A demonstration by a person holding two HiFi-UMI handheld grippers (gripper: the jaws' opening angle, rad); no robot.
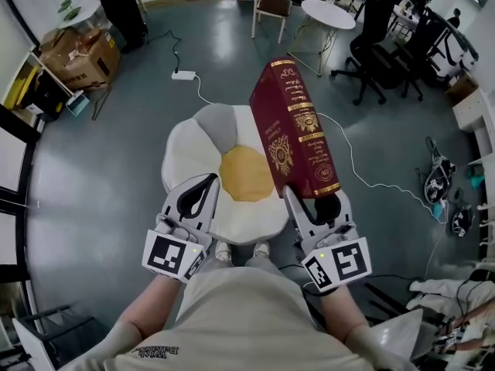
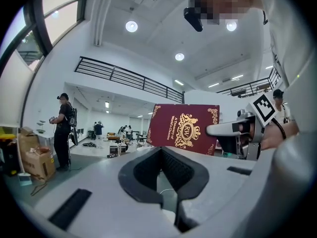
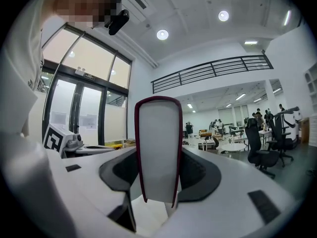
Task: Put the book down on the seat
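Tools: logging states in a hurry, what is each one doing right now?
Left tool: closed, empty.
Right tool: closed on the book.

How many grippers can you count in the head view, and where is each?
2. The left gripper is empty, at the seat's near left edge; the right gripper holds the red book at its right side. None look hidden.

Maroon leather-look book [image 1: 298, 130] cover with glossy gilt stamping, matt soft cloth seat [image 1: 186, 157] cushion, smooth faintly sheened floor [image 1: 100, 192]
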